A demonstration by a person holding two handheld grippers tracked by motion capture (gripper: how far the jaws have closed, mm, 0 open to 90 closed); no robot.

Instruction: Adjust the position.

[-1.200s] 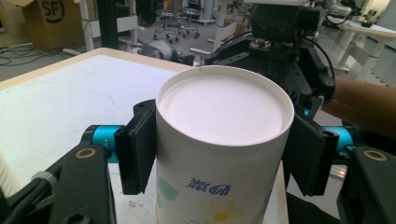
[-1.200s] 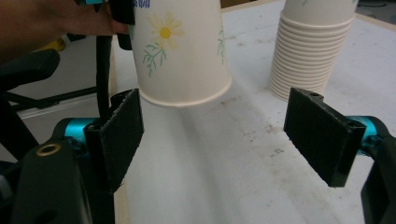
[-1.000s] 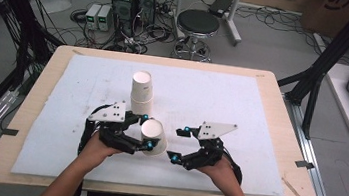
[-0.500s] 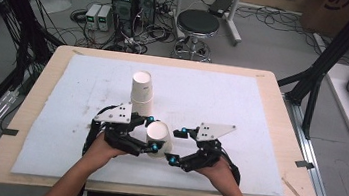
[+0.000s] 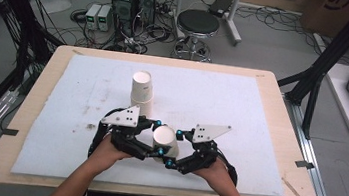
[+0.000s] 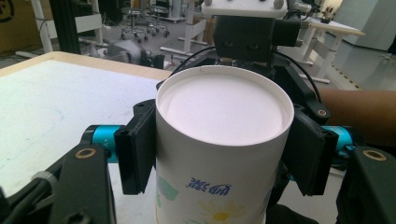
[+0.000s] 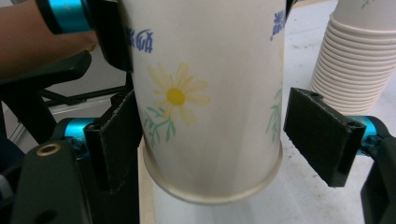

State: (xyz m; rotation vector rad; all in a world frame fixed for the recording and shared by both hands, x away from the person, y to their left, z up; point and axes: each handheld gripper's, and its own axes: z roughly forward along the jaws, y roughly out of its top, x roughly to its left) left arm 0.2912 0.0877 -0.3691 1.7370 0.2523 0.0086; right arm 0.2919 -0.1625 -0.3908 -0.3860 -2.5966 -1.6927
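Biggest thing in frame is the white foam mat (image 5: 260,118) covering the table (image 5: 27,170), and all the action sits at its lower middle in the high view. Just above that, a bit left of center, stands the stack of paper cups (image 5: 142,94), upside down.

The cup (image 5: 164,139) being worked on is held upside down, bottom facing up, right between the two hands. The left gripper (image 5: 157,137) has its jaws clamped on the cup's upper wall; in the left gripper view the pads (image 6: 136,156) are pressed flat against both sides. The right gripper (image 5: 176,148) straddles the cup down near the rim, jaws apart: its left pad (image 7: 116,144) looks like it's touching the wall, the other pad (image 7: 322,140) is clearly off it.

What I'd worry about: paper walls are thin, so if the right jaws snap shut on that open rim it'll likely crumple or go oval. Pulling the two grips unevenly could tear it or pop it loose. And the stack is close behind, so a careless swing could topple it.
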